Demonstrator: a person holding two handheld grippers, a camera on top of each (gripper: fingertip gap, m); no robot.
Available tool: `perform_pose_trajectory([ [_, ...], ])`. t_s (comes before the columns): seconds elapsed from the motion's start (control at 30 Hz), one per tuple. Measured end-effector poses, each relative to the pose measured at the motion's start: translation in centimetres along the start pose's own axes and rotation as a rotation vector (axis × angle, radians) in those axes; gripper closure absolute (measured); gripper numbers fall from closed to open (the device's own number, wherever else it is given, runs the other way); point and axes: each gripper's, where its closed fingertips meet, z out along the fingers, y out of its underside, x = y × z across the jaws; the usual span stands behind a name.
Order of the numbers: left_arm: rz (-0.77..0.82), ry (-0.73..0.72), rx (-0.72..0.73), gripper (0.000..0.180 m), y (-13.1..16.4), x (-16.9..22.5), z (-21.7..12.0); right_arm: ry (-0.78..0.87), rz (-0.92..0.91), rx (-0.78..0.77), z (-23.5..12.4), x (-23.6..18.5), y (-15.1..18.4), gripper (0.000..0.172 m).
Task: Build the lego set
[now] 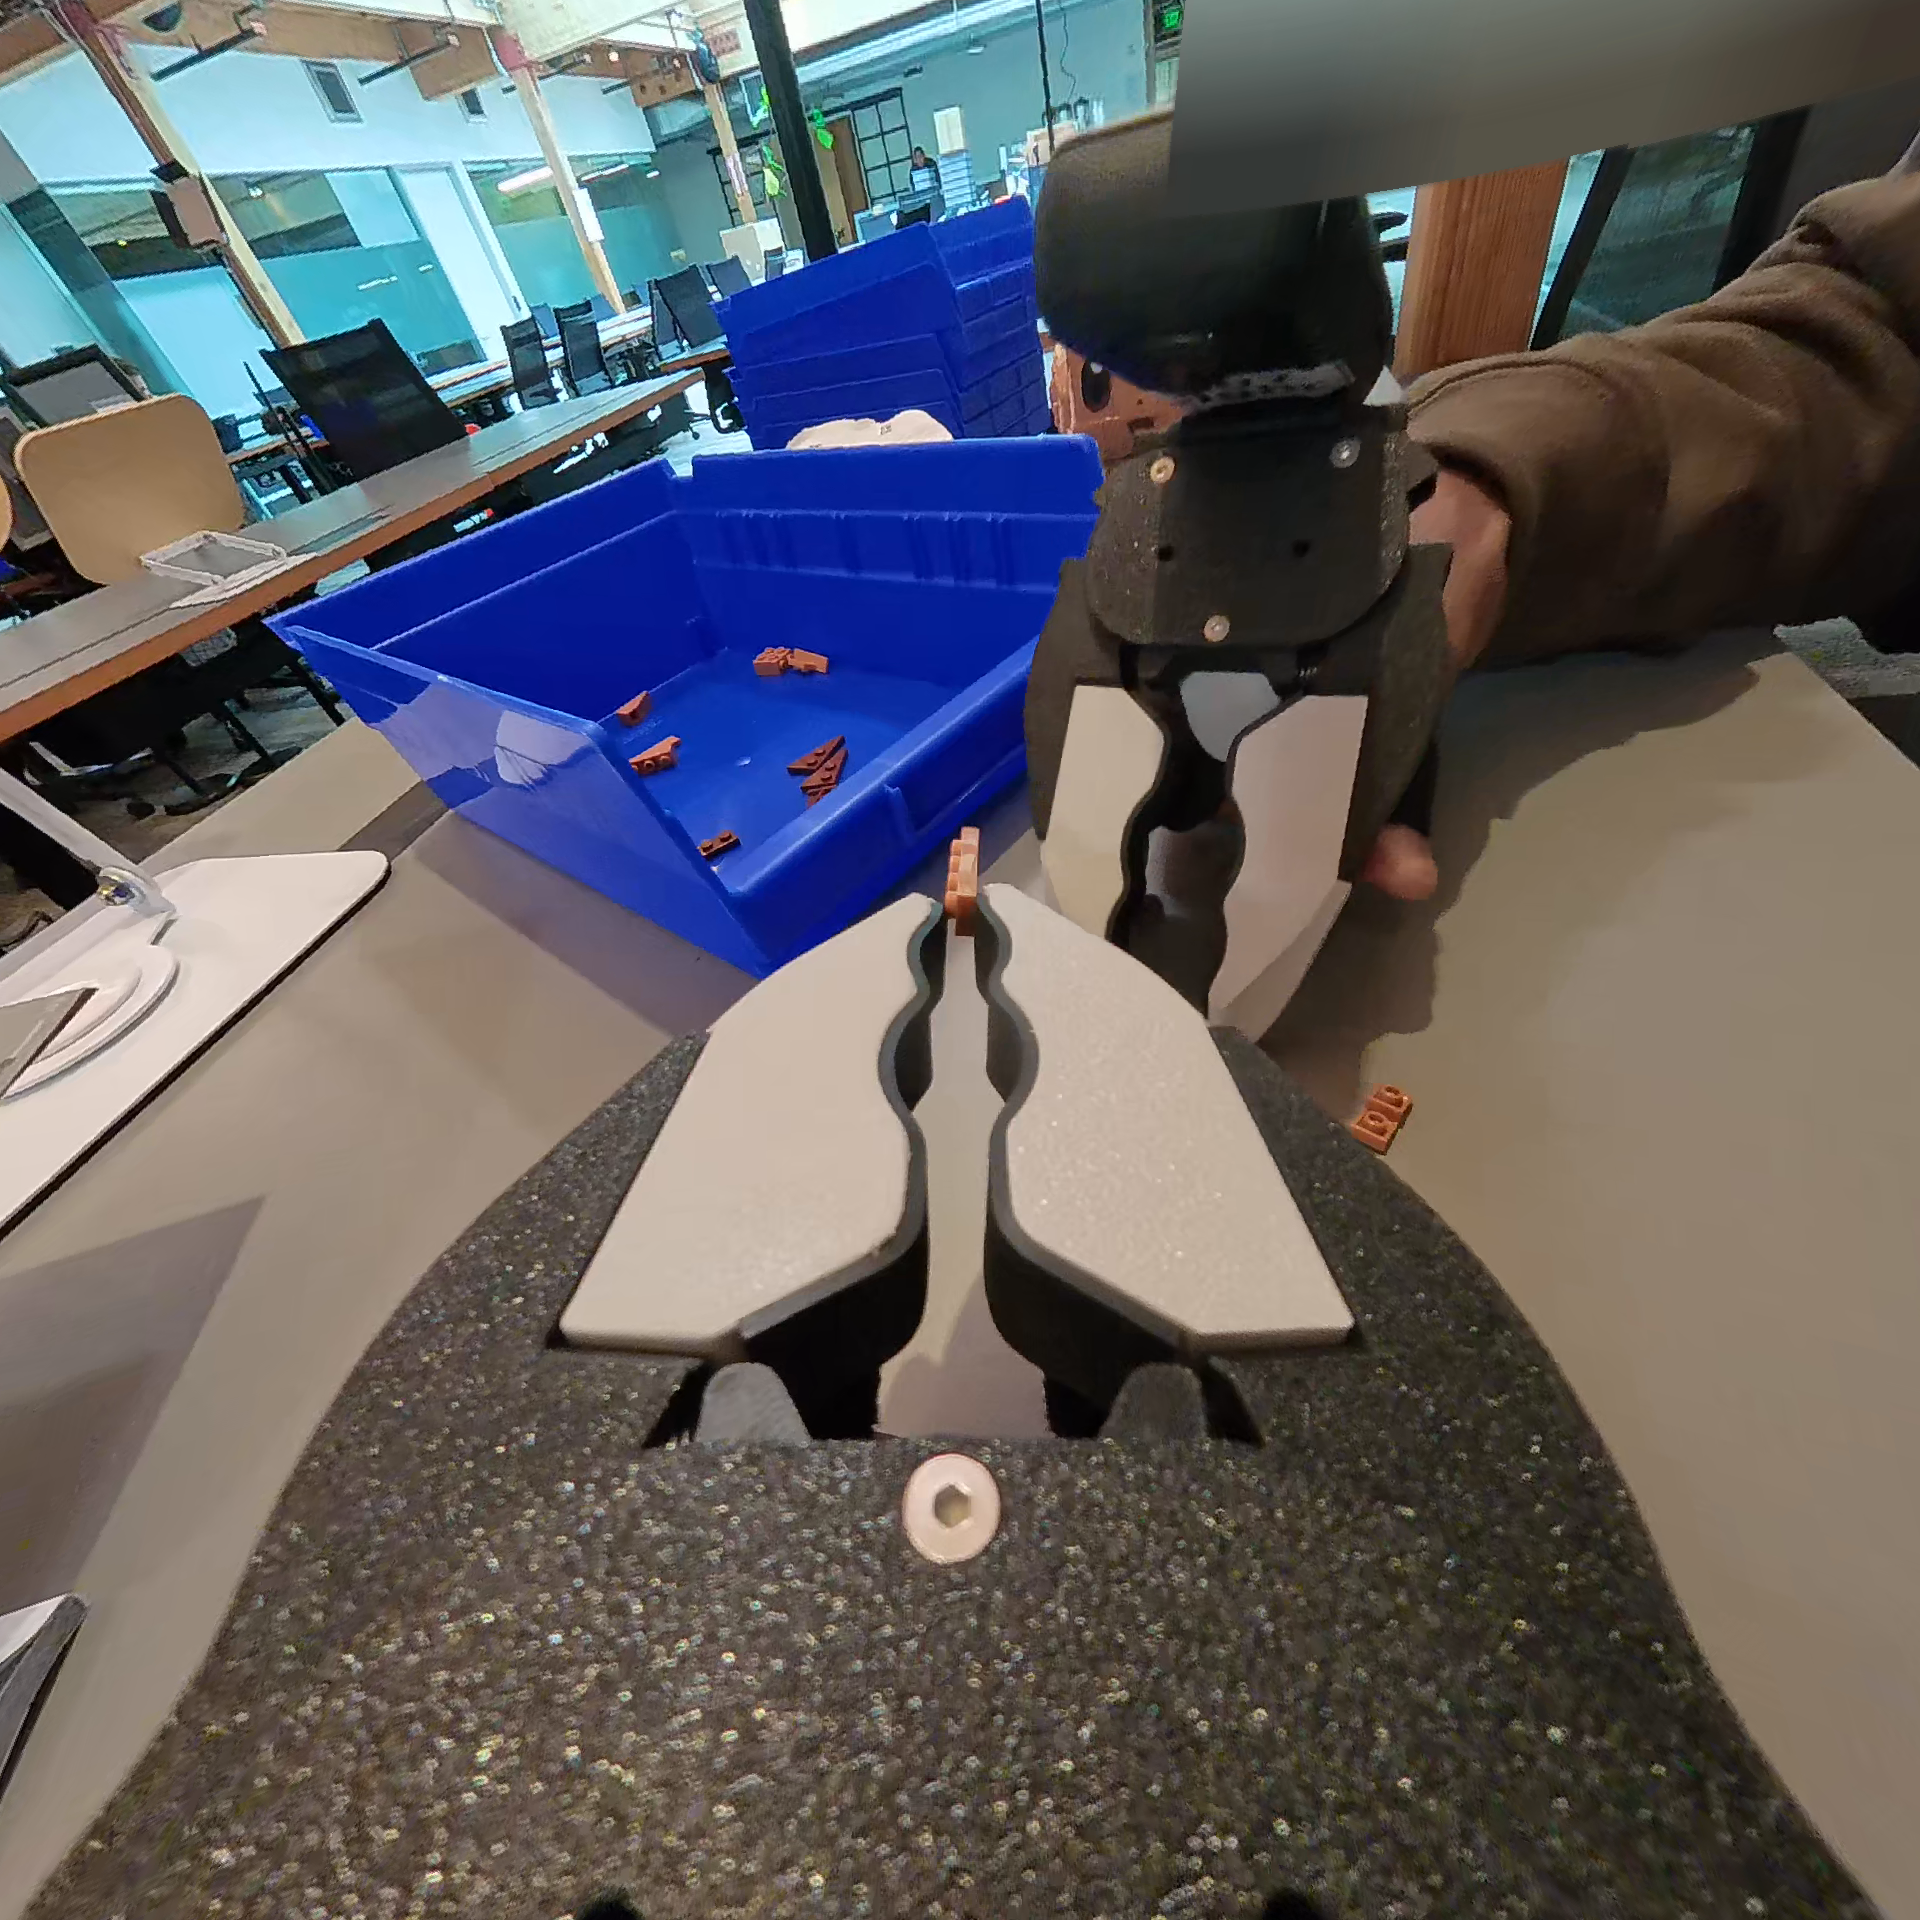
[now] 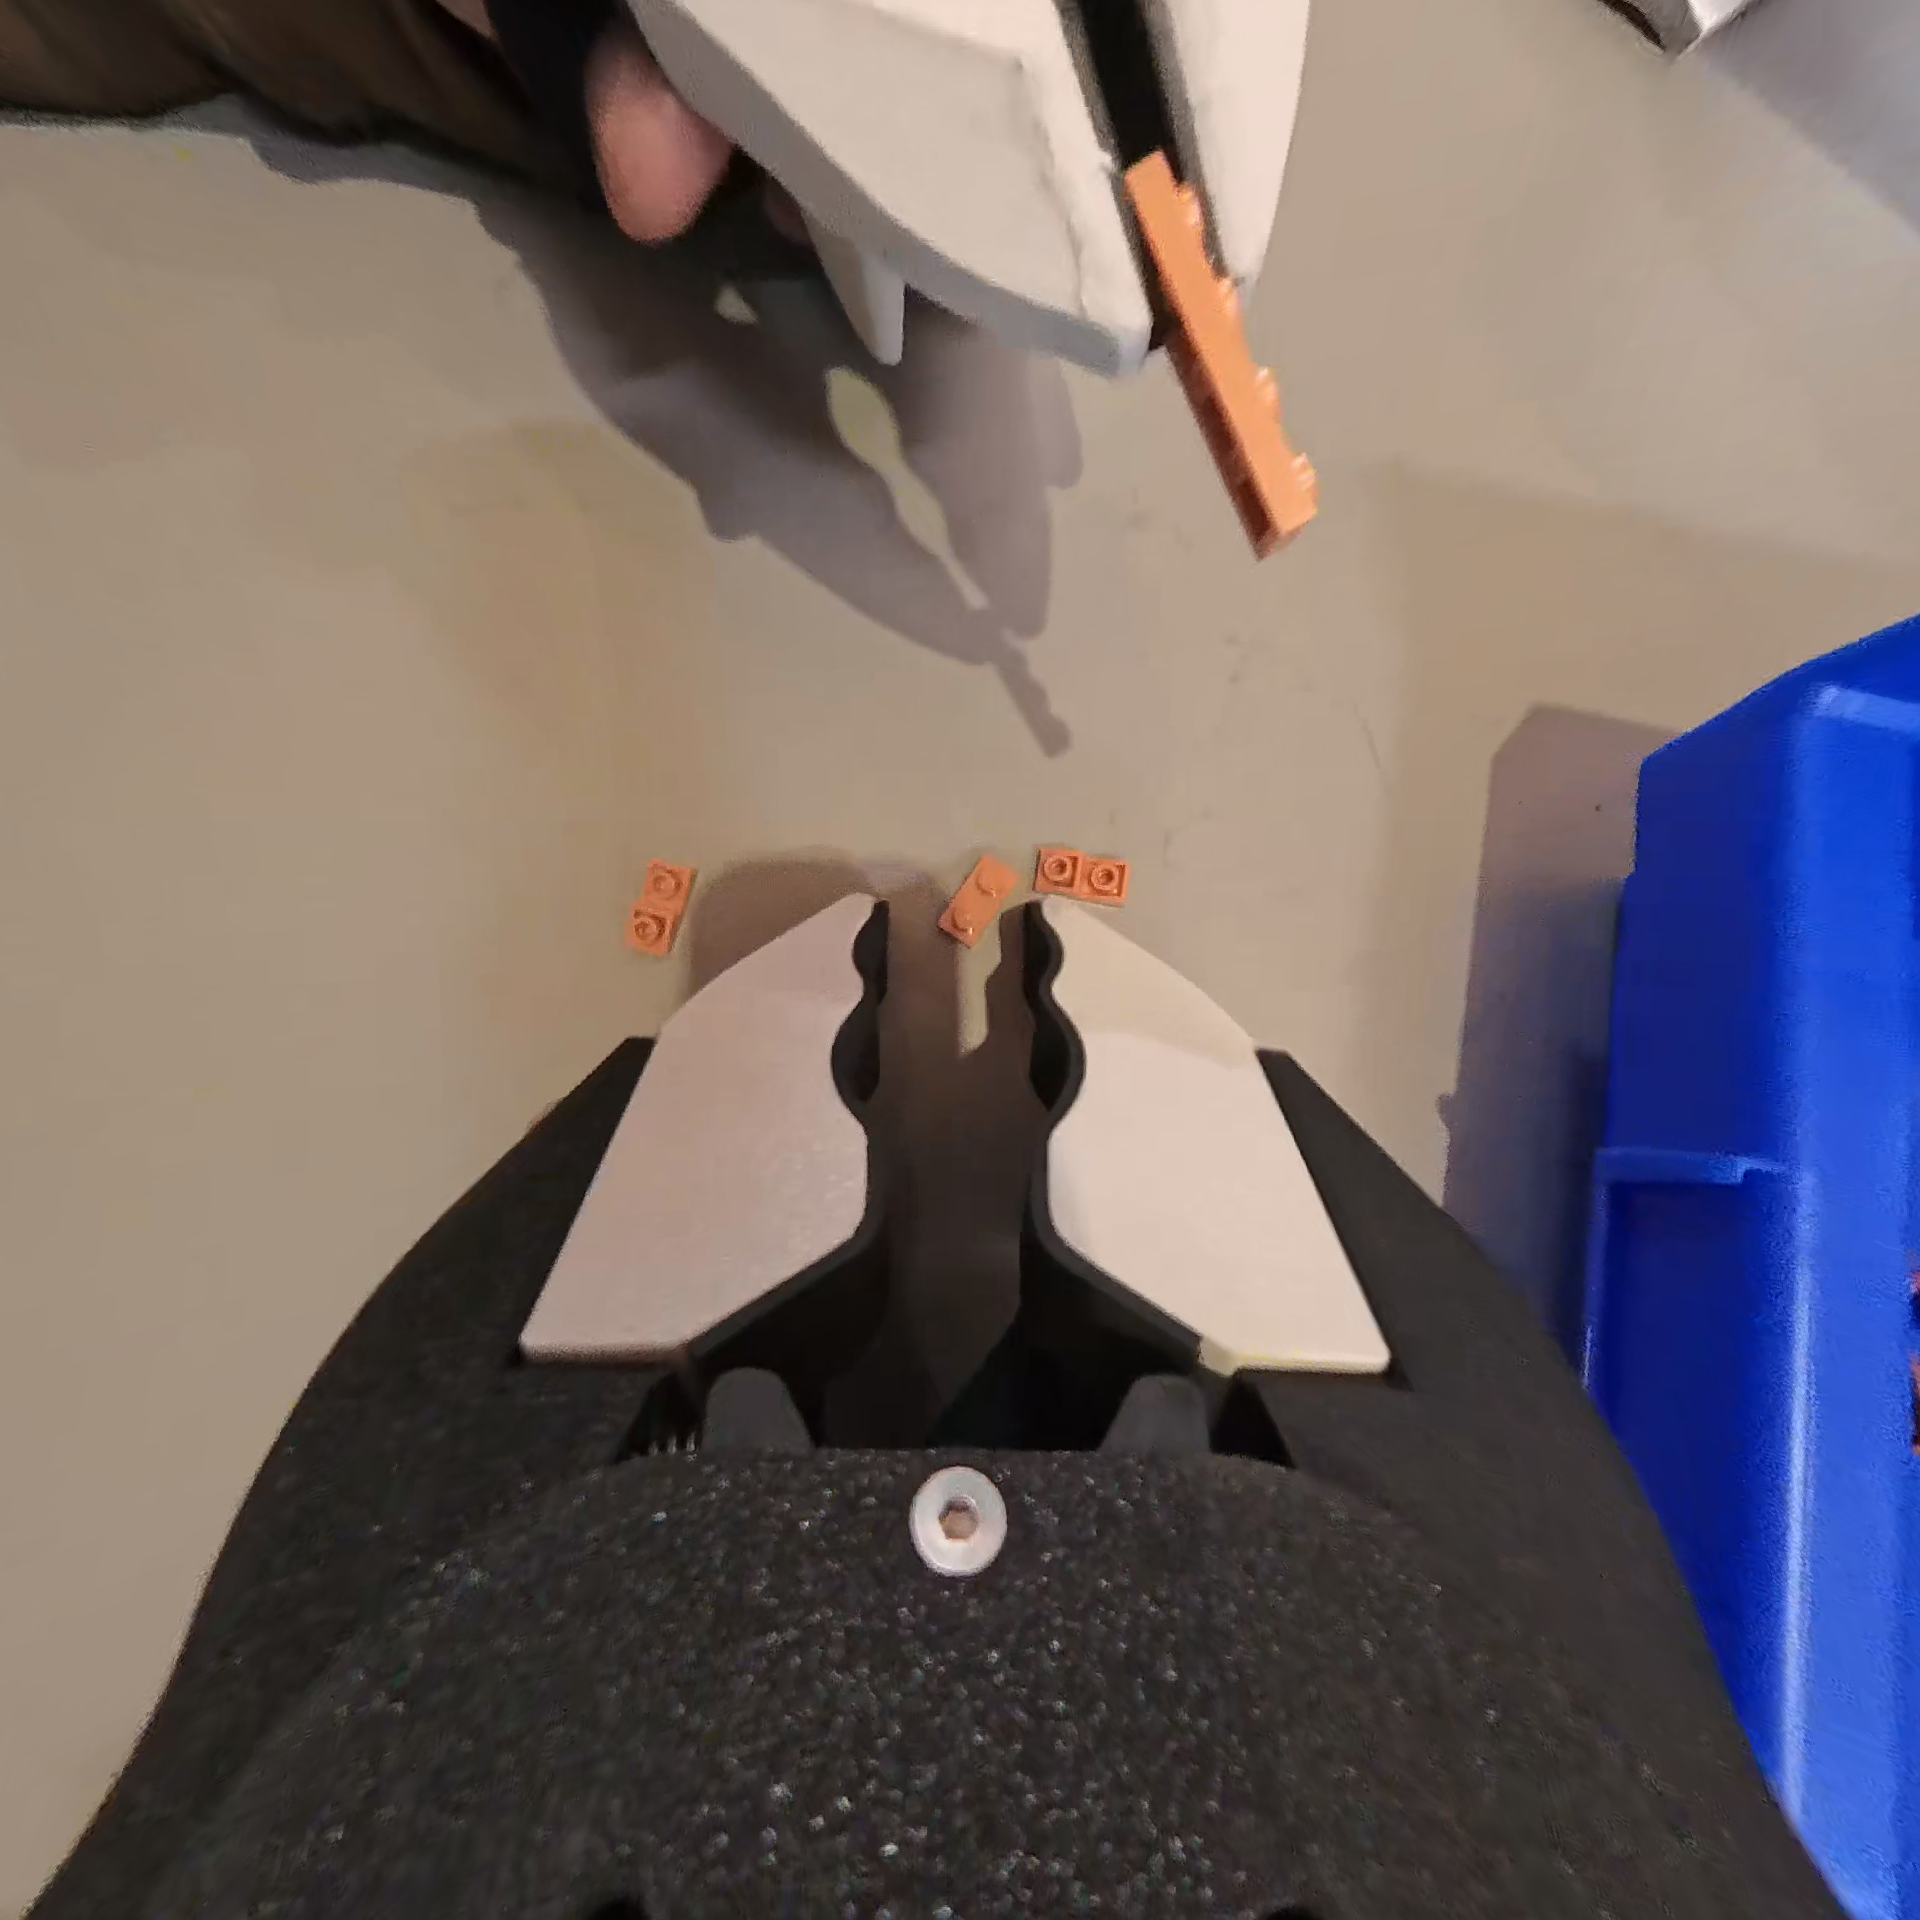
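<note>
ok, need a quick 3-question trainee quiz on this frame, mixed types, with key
1. True or false: the left gripper is clamped on a long orange plate.
2. How many small orange plates lie on the table at the tips of the right gripper? A) one B) three C) five
3. Fill in: brown pieces lie loose inside the blue ____.

Key: 1 true; 2 B; 3 bin

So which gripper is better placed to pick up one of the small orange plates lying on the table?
Probably the right gripper: its jaws are open, pointing down at a small orange plate. The left gripper is already clamped on a long orange plate.
</note>
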Motion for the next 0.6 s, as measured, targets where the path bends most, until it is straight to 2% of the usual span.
perform_pose_trajectory([
  [0.1, 0.001, 0.003, 0.012, 0.176, -0.1, 0.0, 0.0, 0.014, -0.002, 0.002, 0.1, 0.1, -0.1, 0.161],
  [0.3, -0.006, -0.001, 0.025, 0.176, -0.2, -0.1, -0.1, -0.027, -0.086, 0.041, 0.0, -0.5, -0.6, 0.164],
  [0.4, -0.003, 0.022, 0.034, 0.176, -0.3, 0.1, -0.2, -0.068, -0.094, 0.165, -0.9, -0.7, -2.2, 0.164],
  [0.5, -0.012, 0.035, 0.066, 0.176, -0.7, 0.2, -0.4, -0.17, -0.089, 0.4, -3.0, -1.6, -4.7, 0.164],
  [0.6, -0.055, 0.038, 0.129, 0.176, -1.6, 0.1, -0.7, -0.267, -0.005, 0.616, -5.2, -2.2, -6.9, 0.164],
])
